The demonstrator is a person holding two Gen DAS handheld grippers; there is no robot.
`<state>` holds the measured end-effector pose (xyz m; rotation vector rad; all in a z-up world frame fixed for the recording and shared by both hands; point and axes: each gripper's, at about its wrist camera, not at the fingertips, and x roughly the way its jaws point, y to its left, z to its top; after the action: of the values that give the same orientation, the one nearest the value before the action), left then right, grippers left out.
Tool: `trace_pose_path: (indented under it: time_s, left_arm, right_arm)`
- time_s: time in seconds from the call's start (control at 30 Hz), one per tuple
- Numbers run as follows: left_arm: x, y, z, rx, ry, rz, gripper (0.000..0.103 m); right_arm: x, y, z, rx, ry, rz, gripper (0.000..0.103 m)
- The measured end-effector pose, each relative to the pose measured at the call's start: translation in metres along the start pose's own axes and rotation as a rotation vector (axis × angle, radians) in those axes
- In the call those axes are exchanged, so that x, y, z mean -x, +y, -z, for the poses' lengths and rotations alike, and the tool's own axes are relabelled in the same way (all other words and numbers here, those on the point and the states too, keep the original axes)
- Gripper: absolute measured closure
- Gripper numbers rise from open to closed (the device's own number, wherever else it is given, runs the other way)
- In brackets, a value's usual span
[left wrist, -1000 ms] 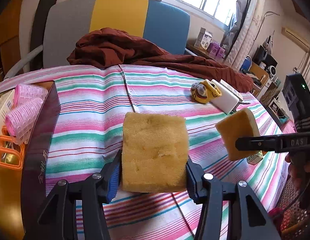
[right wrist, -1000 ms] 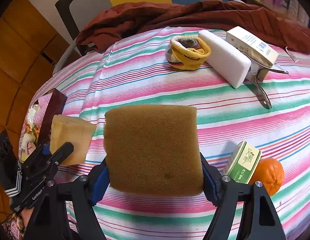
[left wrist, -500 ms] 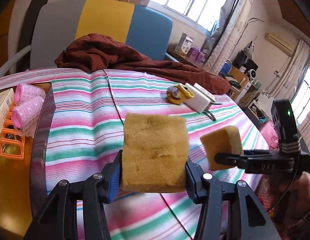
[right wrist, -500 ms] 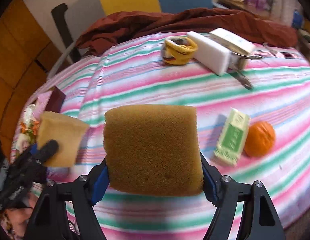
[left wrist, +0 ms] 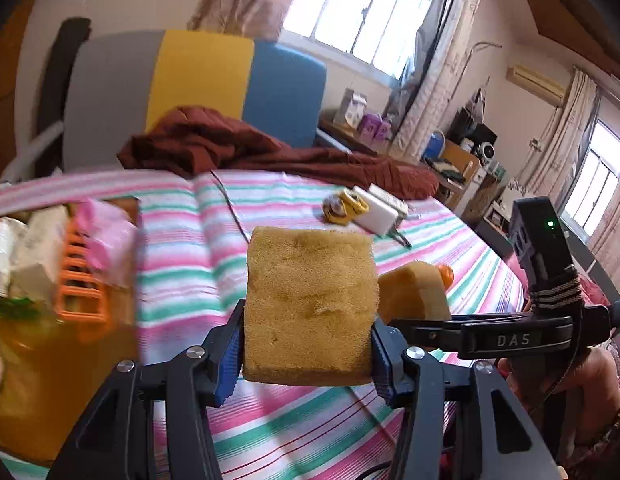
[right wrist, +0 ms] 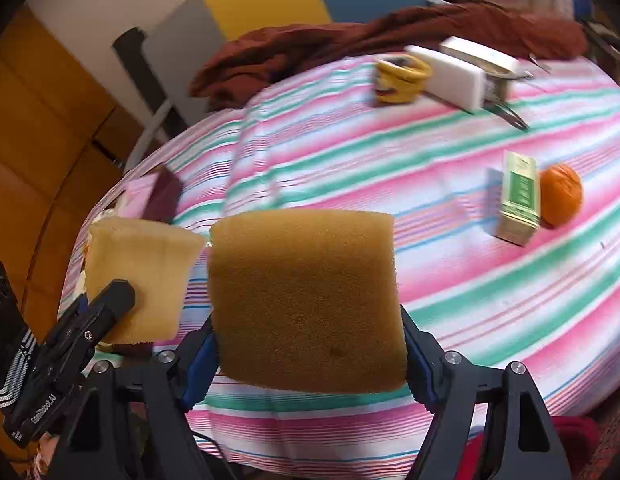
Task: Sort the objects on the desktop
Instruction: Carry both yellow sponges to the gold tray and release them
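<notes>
Yellow sponges are clamped in mid-air above the striped table (right wrist: pixel 490 300), one in the left hand-held gripper (left wrist: pixel 307 354) and one in the right hand-held gripper (right wrist: pixel 307 364); keep both squeezed gently while carrying them left toward the tray (left wrist: pixel 37 380).

porous matt foam sponge (left wrist: pixel 310 308), woven striped tablecloth (left wrist: pixel 189 240)

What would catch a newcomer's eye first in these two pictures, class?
Two yellow-brown sponges, each clamped and held above the striped tablecloth: the left sponge in the left gripper, the right sponge in the right gripper. Farther off, an orange lies beside a green box.
</notes>
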<state>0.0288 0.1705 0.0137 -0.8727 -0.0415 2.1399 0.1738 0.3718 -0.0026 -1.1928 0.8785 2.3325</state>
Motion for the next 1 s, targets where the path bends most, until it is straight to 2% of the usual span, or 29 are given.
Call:
trace_pose_path:
  time_s: [0.17, 0.27, 0.5, 0.73, 0.8, 0.83, 0.87, 0.93, 1.0]
  left_arm:
    - [0.045, 0.037, -0.006, 0.048, -0.069, -0.086, 0.049]
    - [0.065, 0.065, -0.004, 0.092, -0.076, -0.150, 0.049]
    - [0.083, 0.140, 0.011, 0.219, -0.030, -0.259, 0.049]
    - [0.052, 0.200, 0.019, 0.157, 0.123, -0.398, 0.048]
    - [0.043, 0.214, 0.018, 0.181, 0.164, -0.362, 0.042]
    - [0.042, 0.219, 0.017, 0.204, 0.164, -0.354, 0.042]
    - [0.045, 0.220, 0.015, 0.225, 0.150, -0.361, 0.039]
    - [0.055, 0.222, 0.012, 0.260, 0.118, -0.378, 0.037]
    - [0.066, 0.224, 0.010, 0.283, 0.094, -0.387, 0.037]
  right_arm:
    - [-0.002, 0.048, -0.008, 0.091, -0.001, -0.041, 0.025]
    - [-0.006, 0.082, -0.013, 0.151, 0.006, -0.086, 0.025]
    - [-0.026, 0.163, -0.011, 0.305, 0.051, -0.179, 0.025]
    - [-0.068, 0.232, -0.003, 0.424, 0.134, -0.187, 0.025]
    - [-0.084, 0.247, -0.001, 0.444, 0.161, -0.175, 0.024]
    - [-0.090, 0.252, -0.001, 0.451, 0.169, -0.177, 0.023]
    - [-0.100, 0.259, -0.001, 0.460, 0.177, -0.169, 0.024]
    - [-0.114, 0.267, -0.003, 0.480, 0.176, -0.146, 0.020]
    - [-0.118, 0.268, -0.005, 0.485, 0.174, -0.163, 0.015]
